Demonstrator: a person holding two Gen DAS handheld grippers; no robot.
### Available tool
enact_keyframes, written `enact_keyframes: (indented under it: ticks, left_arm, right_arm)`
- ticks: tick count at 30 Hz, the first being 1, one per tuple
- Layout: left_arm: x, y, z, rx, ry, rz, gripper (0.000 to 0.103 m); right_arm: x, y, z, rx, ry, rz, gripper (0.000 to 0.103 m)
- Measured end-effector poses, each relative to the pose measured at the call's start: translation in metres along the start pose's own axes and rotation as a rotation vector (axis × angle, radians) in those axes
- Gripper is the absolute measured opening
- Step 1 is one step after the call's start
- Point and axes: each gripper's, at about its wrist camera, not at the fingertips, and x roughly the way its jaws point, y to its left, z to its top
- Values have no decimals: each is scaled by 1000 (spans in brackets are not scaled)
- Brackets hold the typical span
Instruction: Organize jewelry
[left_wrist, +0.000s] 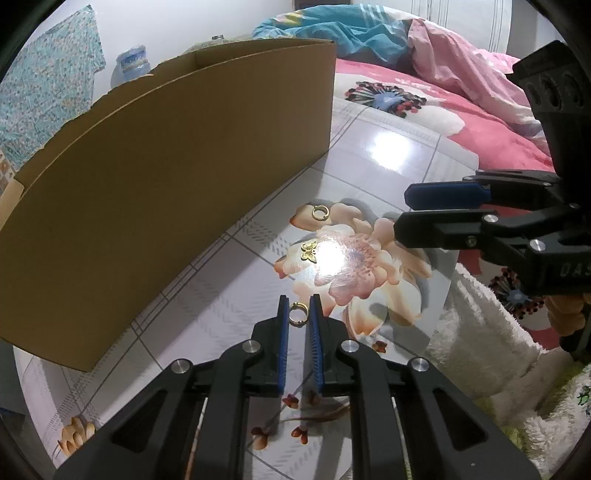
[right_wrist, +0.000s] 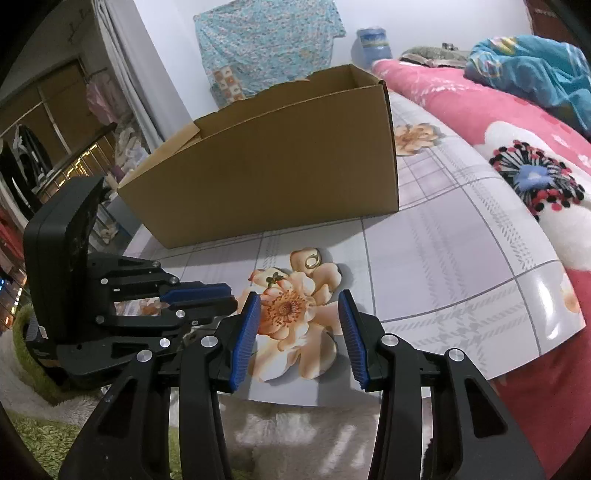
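Floral mat (left_wrist: 388, 162): L gripper (left_wrist: 299, 314) round ring (left_wrist: 297, 315).

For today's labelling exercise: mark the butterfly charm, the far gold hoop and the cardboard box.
butterfly charm (left_wrist: 308, 252), left wrist view, wing centre.
far gold hoop (left_wrist: 320, 212), left wrist view, ring band.
cardboard box (right_wrist: 273, 177), right wrist view, front wall.

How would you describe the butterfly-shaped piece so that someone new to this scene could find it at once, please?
Start at the big cardboard box on the floral mat; in front of it is a large printed peach flower. The small gold butterfly charm lies on that flower's left petals. Unlike the two plain gold hoops, one beyond it and one nearer, it has wings.
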Motion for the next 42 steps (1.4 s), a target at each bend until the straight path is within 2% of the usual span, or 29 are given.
enact_keyframes:
  ticks: [7, 14, 23, 31, 39, 42]
  left_arm:
    - [-9, 5, 0, -21, -26, -3, 11]
    - [-16, 11, 1, -43, -48, -8, 11]
    - [-15, 16, 2, -58, -53, -16, 11]
    - [-13, 20, 2, -66, -52, -22, 11]
    - [-12, 21, 4, -68, -54, -23, 11]
    - [-12, 22, 3, -69, -58, -21, 11]
  right_arm:
    - [5, 3, 5, -19, -6, -25, 40]
    - [23, 15, 15, -124, -11, -66, 35]
    - [55, 9, 24, -208, 34, -90, 19]
    - [60, 12, 25, -297, 27, -131, 9]
    - [58, 8, 26, -282, 23, -128, 6]
    - [55, 9, 24, -278, 24, -127, 0]
